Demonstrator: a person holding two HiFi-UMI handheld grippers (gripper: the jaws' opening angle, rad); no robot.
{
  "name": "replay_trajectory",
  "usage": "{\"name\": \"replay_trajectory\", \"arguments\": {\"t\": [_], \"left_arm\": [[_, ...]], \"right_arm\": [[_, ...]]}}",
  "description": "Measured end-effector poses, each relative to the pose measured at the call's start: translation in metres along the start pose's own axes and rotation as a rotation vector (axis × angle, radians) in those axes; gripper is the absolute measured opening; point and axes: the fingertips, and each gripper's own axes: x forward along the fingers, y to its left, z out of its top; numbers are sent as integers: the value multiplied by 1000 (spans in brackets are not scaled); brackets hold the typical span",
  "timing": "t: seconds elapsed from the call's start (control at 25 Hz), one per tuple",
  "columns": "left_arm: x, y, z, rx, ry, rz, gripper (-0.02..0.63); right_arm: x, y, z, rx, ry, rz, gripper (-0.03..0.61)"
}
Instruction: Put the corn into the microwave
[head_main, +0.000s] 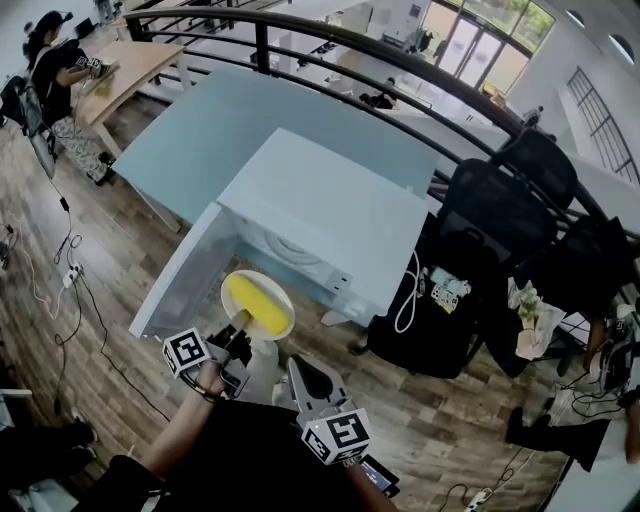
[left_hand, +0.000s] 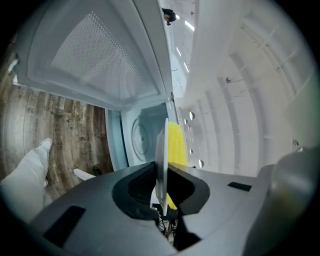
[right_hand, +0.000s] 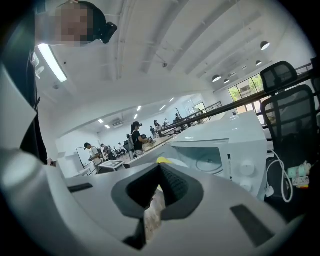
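Gripping the near rim of a white plate (head_main: 281, 318), the left gripper (head_main: 240, 326) had its jaws closed narrowly on the plate's edge. A yellow corn (head_main: 253, 297) lay along the middle of the plate. In the left gripper view the plate (left_hand: 161, 150) showed edge-on between the jaws of the left gripper (left_hand: 161, 173), with the corn (left_hand: 176, 144) on its right face.

The plate hung just in front of the open mouth of the white microwave (head_main: 330, 215), whose door (head_main: 178, 272) stood swung out to the left. Beyond the plate the cavity (left_hand: 142, 131) and its round turntable were visible, and the door (left_hand: 95, 55) filled the upper left.

The right gripper (head_main: 296, 372) sat near the person's body, to the right of the left one and apart from the plate. Its own view showed the jaws of the right gripper (right_hand: 160, 168) brought together on nothing, pointing toward the microwave (right_hand: 225, 150).

The microwave stood on a pale blue table (head_main: 190, 140).
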Motion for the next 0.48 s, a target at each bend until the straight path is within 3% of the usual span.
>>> {"name": "replay_trajectory", "arguments": {"t": [0.48], "left_arm": [[67, 26, 14, -11, 69, 23, 34]], "right_arm": [[21, -30, 7, -8, 46, -95, 8]]}}
